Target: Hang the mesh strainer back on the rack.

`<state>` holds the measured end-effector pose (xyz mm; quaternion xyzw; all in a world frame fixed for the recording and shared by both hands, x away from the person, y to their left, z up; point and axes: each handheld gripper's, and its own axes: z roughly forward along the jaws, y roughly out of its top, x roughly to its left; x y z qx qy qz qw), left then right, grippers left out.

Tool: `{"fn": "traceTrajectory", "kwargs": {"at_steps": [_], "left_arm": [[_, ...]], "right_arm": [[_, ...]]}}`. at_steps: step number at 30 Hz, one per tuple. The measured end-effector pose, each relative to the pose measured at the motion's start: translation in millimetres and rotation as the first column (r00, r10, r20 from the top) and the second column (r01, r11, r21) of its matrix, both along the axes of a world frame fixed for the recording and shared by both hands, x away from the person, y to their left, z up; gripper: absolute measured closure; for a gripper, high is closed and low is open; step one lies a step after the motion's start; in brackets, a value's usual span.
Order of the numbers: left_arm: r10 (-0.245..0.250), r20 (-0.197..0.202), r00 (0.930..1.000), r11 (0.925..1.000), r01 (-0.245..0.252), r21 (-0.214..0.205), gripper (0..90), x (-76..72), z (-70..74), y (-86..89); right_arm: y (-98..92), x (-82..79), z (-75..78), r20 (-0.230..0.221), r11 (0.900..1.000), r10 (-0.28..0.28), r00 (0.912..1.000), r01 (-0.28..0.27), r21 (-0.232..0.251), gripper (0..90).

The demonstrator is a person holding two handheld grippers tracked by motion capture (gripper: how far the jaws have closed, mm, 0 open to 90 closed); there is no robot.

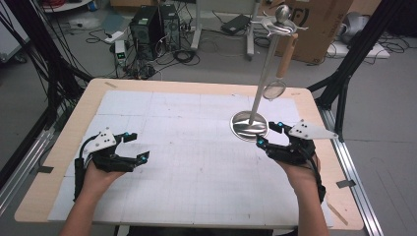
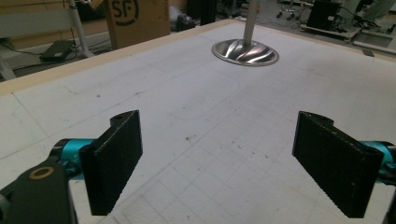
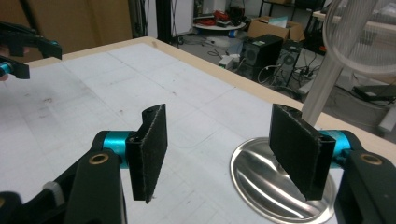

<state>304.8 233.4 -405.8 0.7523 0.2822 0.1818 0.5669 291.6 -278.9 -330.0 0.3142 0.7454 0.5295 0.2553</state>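
Steel stand (image 1: 250,123) carries the strainer (image 1: 276,88), hanging on its hook. My right gripper (image 1: 268,134) sits beside the base, jaws apart, empty; my left gripper (image 1: 136,146) rests open. Hanging looks finished; only withdrawal remains.

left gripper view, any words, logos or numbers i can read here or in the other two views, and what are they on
"SF", inside a partly cut-off ring: on the cardboard box behind the table, in the left gripper view.
Dark print on the cardboard box in the high view: hidden behind the stand's top, not readable.
Grid lines on the white mat: no numbers or words.
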Motion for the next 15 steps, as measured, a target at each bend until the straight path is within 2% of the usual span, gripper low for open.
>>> {"fn": "traceTrajectory", "kwargs": {"at_steps": [4,10,15], "left_arm": [[0.001,0.003,1.0000,1.0000,-0.001,0.003,16.6,-0.3,0.2,0.6],[-0.006,-0.002,1.0000,1.0000,0.006,0.006,16.6,-0.2,-1.0,-1.1],[-0.005,-0.004,1.0000,1.0000,0.005,0.005,16.6,-1.4,-1.4,0.1]], "right_arm": [[0.0,0.4,-10.2,-0.015,1.0000,0.005,0.9999,-0.005,0.004,35.7],[1.4,-1.7,-21.1,-0.014,0.9998,0.015,0.9998,-0.015,0.015,34.0],[3.5,-3.0,-31.2,-0.035,0.9996,0.016,0.9993,-0.015,0.024,32.2]]}}
